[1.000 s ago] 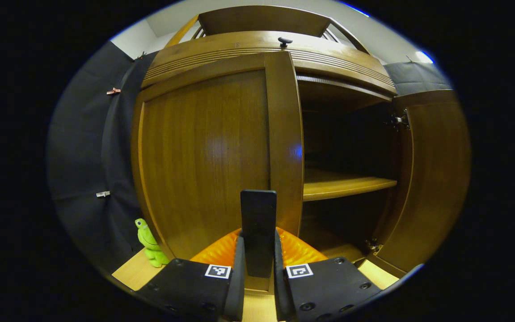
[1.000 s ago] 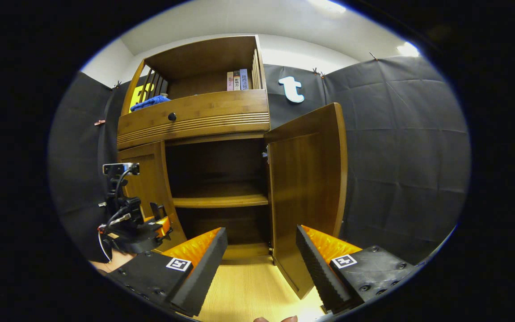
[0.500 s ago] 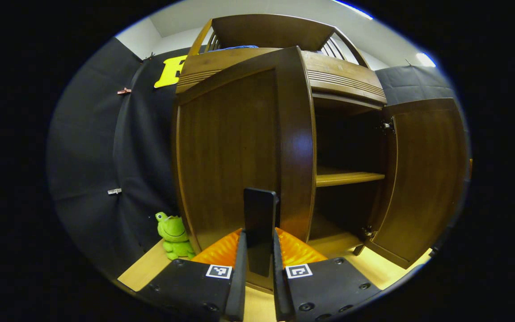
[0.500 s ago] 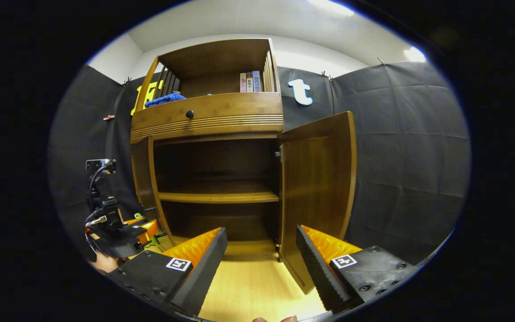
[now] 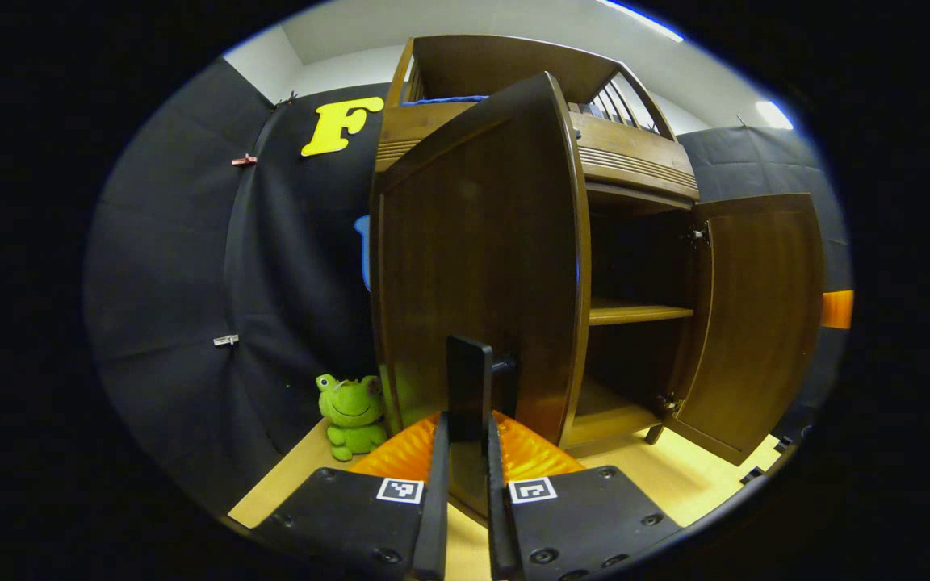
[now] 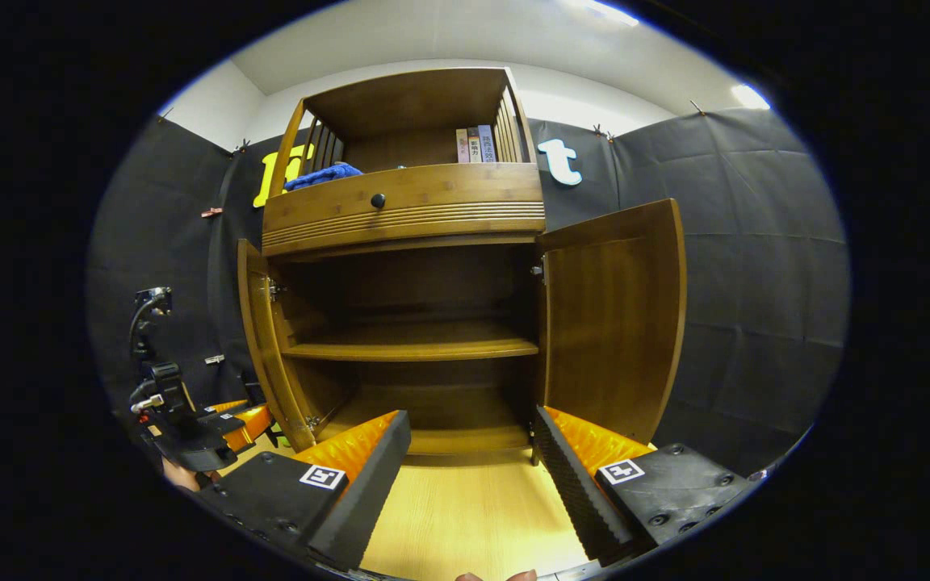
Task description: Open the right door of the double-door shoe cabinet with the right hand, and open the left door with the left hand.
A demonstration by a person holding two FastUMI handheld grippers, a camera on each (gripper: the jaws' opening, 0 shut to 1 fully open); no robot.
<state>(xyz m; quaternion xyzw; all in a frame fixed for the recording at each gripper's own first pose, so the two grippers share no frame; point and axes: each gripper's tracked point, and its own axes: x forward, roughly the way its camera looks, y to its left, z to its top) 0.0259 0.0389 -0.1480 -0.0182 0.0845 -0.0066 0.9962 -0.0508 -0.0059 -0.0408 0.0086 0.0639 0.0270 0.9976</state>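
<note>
The left gripper (image 5: 462, 440) is clamped narrowly on the dark handle (image 5: 469, 387) of the left door (image 5: 481, 266), which stands swung out directly ahead of it; the pinch gives the pull a firm hold. The right gripper (image 6: 473, 468) hangs spread wide and holds nothing, and the right door (image 6: 614, 323) stands open ahead to its right, exposing the shelf (image 6: 408, 349) of the cabinet (image 6: 404, 206).

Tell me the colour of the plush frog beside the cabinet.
Bright green; the plush frog shows best in the left gripper view.
</note>
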